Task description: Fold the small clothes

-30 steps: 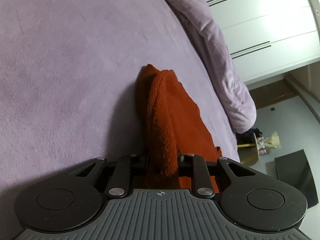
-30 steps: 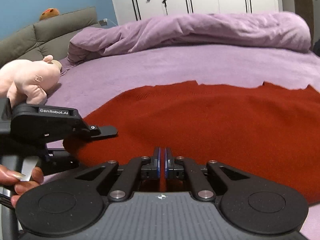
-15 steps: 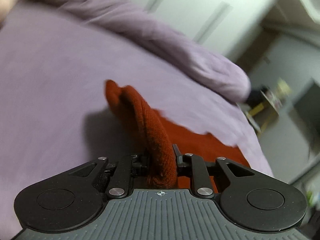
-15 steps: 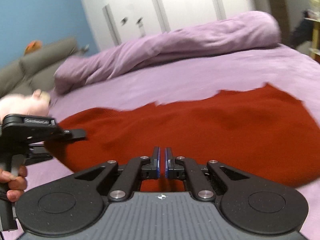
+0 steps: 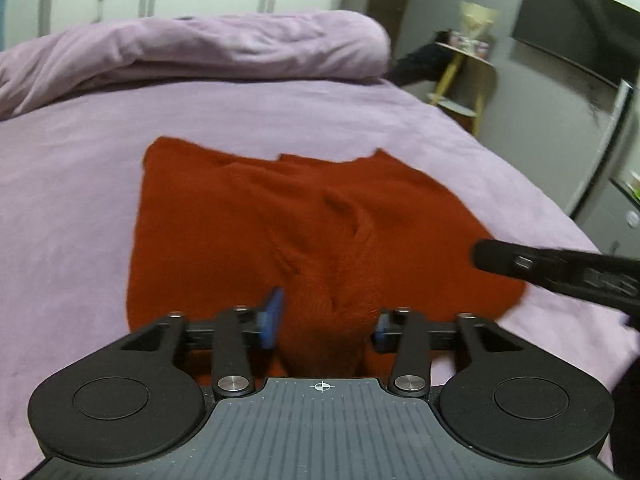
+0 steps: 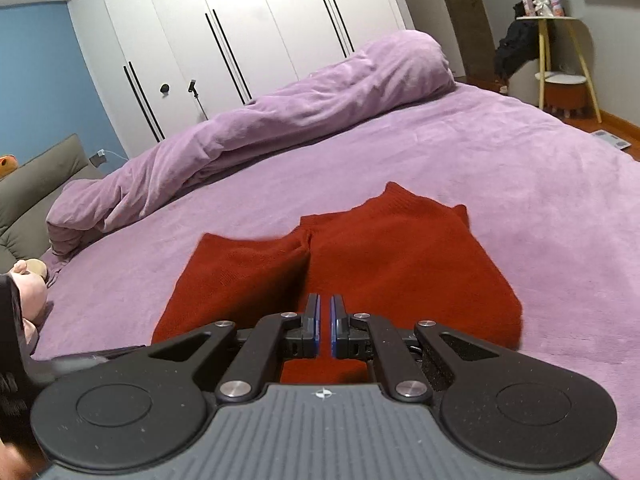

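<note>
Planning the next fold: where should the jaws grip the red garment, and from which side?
Grip the red garment at its near hem, coming in low from the near side. That edge lies flat and already doubled beside the right gripper, while the left gripper stands open around a raised ridge of fabric, a bulkier hold.

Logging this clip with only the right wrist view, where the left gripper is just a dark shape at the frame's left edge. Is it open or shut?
Observer: Open. In the left wrist view the left gripper has its blue pads well apart.
Operator: Is anything between them?
Observer: Yes, a raised ridge of the red garment runs in between the pads. I cannot tell whether it touches them.
Operator: Where does my right gripper sit from that side?
Observer: The right gripper reaches in from the right, its tip over the garment's right edge.
</note>
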### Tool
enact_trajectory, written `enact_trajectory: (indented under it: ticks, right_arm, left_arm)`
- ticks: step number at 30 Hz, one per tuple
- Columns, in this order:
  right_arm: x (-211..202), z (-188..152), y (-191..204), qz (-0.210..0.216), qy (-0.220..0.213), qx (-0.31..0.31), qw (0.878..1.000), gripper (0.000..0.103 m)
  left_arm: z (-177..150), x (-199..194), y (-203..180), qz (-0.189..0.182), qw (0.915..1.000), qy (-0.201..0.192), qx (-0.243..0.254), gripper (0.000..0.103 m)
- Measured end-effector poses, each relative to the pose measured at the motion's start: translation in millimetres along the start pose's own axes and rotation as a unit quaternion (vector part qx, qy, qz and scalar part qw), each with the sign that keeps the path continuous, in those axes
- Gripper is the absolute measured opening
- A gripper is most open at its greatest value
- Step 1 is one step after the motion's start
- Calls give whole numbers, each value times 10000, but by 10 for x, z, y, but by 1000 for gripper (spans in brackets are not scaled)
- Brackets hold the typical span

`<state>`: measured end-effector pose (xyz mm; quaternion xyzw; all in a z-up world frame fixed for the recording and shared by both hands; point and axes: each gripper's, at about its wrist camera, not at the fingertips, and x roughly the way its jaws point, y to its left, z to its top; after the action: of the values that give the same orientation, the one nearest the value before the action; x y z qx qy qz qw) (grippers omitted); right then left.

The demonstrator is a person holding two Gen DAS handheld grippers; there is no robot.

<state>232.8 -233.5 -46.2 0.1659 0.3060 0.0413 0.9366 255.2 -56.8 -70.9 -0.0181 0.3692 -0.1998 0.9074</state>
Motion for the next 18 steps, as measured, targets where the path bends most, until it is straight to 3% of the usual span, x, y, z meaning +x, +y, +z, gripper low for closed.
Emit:
enact_trajectory:
  ticks: [2,5,9,13,14,16,18]
  right_arm:
    - [6,19,-14,27,80,-17,10000,5]
    - [-5,64,3,166,93,-7,9998,5]
    - [132,127,191,675,326,85,9972,5]
    - [323,9,389,1182,757,17,9901,16]
    - [397,-58,421,1122,896,-158,9895,14]
    - [616,-264,511,361,1385,-1019,9844,12]
    - [612,-345,485,252,1202,-1204,9851,5]
  left_arm:
    - [-39,-208,26,-262,9996,-42,18,55]
    - [-85,-519,199,-421,9980,-216,-412,56]
    - [-162,-733,562,76,9919,-475,-1174,57]
    - [-222,-636,801,513,9849,-174,-1647,55]
    - [-237,-612,815,537,9841,-159,-1684,55]
    - [-261,-565,803,563,9845,-132,-1653,56]
    - [-278,-479,779,583,9858,-84,-1573,57]
